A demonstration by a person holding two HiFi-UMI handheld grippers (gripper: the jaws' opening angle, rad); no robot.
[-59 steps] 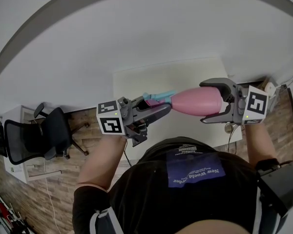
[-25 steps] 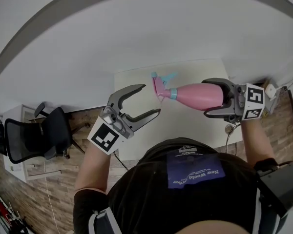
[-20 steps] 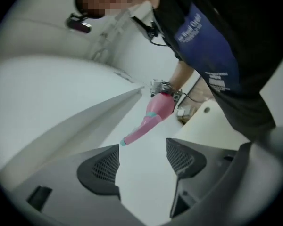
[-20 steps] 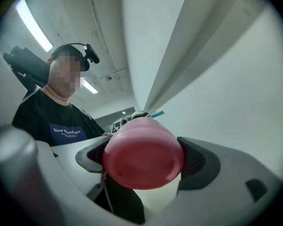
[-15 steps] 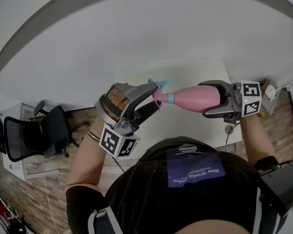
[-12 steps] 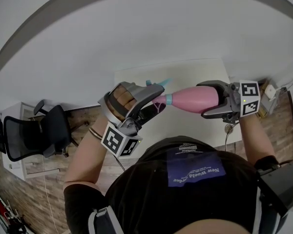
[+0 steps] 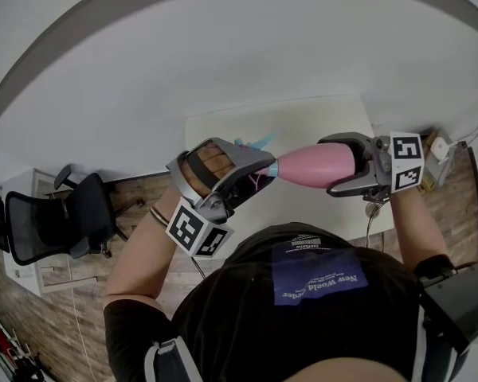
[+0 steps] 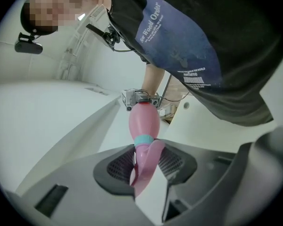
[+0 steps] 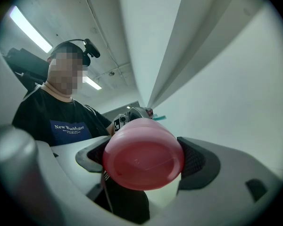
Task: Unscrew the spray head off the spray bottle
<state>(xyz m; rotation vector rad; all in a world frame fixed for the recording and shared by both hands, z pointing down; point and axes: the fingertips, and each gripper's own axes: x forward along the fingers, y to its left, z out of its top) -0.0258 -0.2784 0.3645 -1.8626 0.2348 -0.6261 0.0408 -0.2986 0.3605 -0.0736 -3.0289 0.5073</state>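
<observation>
A pink spray bottle [image 7: 315, 165] is held level above the white table [image 7: 319, 118]. My right gripper [image 7: 331, 165] is shut on its fat end; the round base [image 9: 144, 159] fills the gap between the dark pads [image 9: 195, 161]. My left gripper [image 7: 259, 169] has its jaws closing around the pink spray head [image 8: 146, 166], just past the teal collar [image 8: 143, 141]. The ribbed pads [image 8: 120, 166] touch the head on both sides. The teal nozzle tip [image 7: 259, 142] sticks out beyond the left jaws. Most of the head is hidden in the head view.
A black office chair [image 7: 56, 221] stands on the wood floor at the left. Cables and a small device [image 7: 374, 209] hang off the table's right edge. A white wall lies beyond the table. The person's torso is close behind both grippers.
My left gripper, open and off to the left a second ago, has rolled over and moved right onto the spray head, and its jaws have narrowed around it. The right gripper kept its grip.
</observation>
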